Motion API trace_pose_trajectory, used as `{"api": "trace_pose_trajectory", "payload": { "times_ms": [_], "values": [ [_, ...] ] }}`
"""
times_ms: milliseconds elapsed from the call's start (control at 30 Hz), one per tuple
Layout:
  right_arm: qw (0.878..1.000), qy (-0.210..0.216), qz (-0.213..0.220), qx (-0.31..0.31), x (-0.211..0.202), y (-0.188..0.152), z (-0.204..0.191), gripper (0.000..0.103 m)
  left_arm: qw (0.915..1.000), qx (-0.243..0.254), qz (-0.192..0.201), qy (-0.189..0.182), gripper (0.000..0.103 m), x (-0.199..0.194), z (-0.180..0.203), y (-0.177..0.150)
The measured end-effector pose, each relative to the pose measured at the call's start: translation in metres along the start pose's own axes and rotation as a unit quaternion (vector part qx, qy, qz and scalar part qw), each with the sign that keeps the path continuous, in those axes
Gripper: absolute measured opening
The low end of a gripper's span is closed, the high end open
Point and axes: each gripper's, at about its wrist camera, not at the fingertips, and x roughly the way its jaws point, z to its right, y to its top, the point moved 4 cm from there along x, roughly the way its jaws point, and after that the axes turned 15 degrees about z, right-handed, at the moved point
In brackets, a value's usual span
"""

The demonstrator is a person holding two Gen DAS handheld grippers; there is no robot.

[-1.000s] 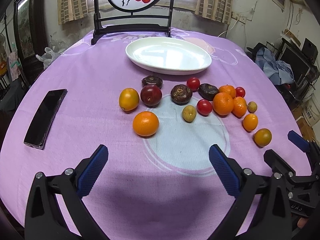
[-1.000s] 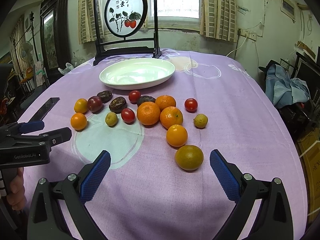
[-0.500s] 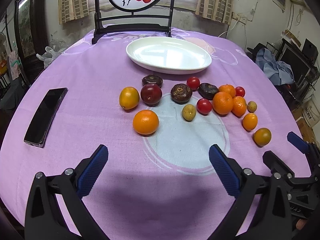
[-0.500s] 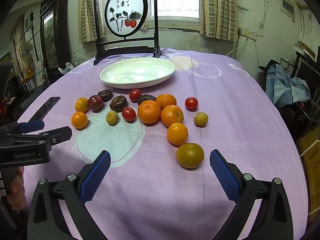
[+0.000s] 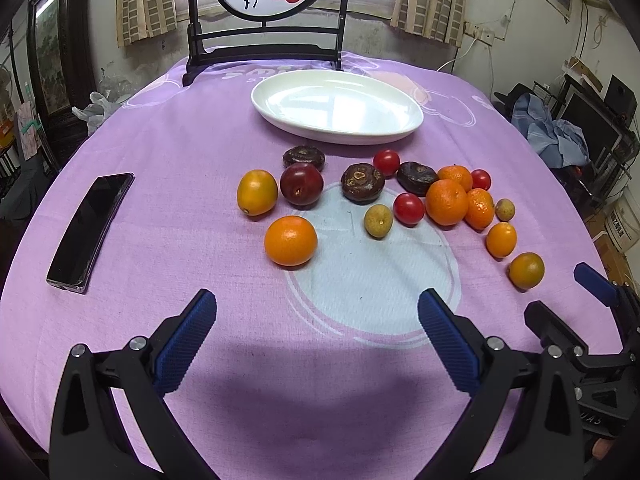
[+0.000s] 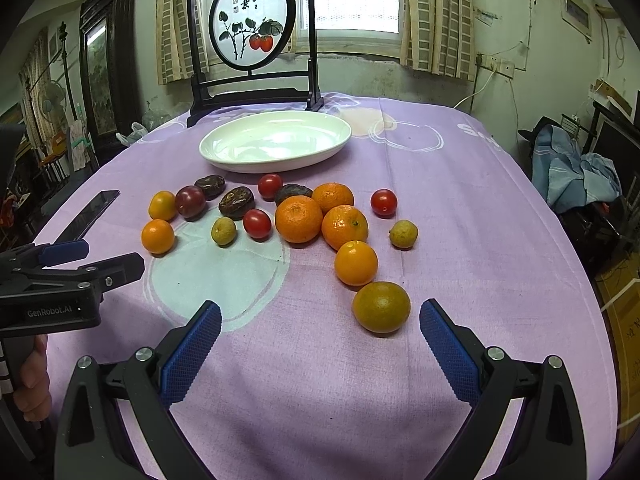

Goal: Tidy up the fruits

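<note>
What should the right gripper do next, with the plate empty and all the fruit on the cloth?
Probably ease the right gripper forward and slightly right to straddle the greenish-orange citrus. Its fingers are open and empty, that fruit lies nearest, apart from the others, and the white plate holds nothing.

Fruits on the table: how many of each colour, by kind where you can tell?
Orange fruits: 7
Red cherry tomatoes: 3
Dark brown fruits: 3
Yellow-green fruits: 2
Dark red plum: 1
Total: 16
</note>
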Motion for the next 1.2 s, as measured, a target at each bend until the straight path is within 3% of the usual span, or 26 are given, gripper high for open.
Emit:
{"api": "trace_pose_trajectory", "payload": {
  "times_ms": [733, 867, 1133, 1200],
  "values": [
    [1.000, -0.003, -0.007, -0.002, 0.002, -0.004, 0.002, 0.100, 0.9999, 0.008, -0.008, 0.000, 0.099, 0.006, -0.003, -0.005],
    [1.000, -0.003, -0.013, 0.004, 0.003, -0.010, 0.008, 0.100, 0.9997, 0.011, -0.020, 0.002, 0.099, 0.018, -0.017, -0.011],
    [0.999, 0.023, -0.028, 0.004, 0.012, -0.020, 0.006, 0.100, 0.9964, 0.009, -0.084, -0.004, 0.098, 0.059, -0.035, -0.022],
    [0.999, 0.027, -0.022, 0.011, 0.011, -0.018, 0.009, 0.100, 0.9963, 0.022, -0.083, -0.002, 0.084, 0.066, -0.032, -0.017]
  ]
}}
